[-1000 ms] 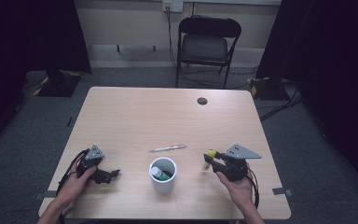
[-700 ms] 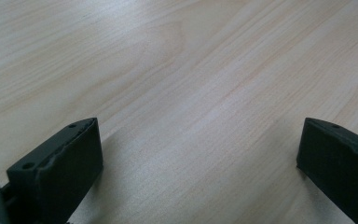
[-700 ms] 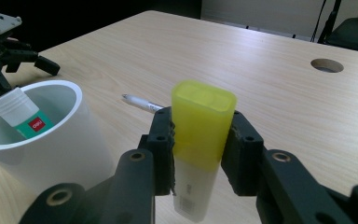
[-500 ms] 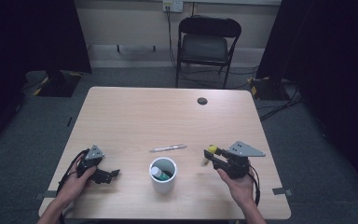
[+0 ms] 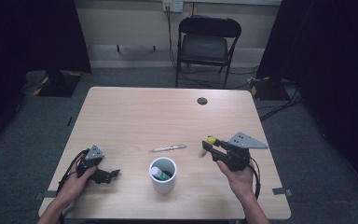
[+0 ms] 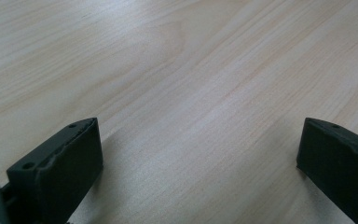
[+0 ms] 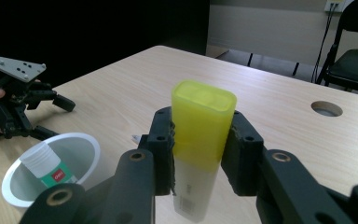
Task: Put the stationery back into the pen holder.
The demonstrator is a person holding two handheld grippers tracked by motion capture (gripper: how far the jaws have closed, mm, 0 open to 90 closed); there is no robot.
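Highlighter point(image 7: 200, 140) with yellow cap stands upright between the two black jaws of the right gripper point(image 7: 200, 154), which are closed firmly on its body, so the cap sticks up above them and the pale lower part hangs below. Compared with one second ago, in the high view this gripper point(image 5: 213, 148) has come a little higher above the table point(image 5: 135, 116) and slightly toward the middle, with the highlighter in its grip. I judge this means the pick-up is done and the carrying step has begun.

A bit farther to the left of this gripper stands the white cup point(image 5: 163, 175), which already holds a white tube with green label point(image 7: 46, 165). The highlighter is not yet over the cup; it is near, at its right side, and above its rim. A pen point(image 5: 168, 148) lies on the table just behind the cup.

The left gripper point(image 5: 107, 176) rests on the table at the left, in the same place as before, jaws wide open with nothing between them, only bare wood
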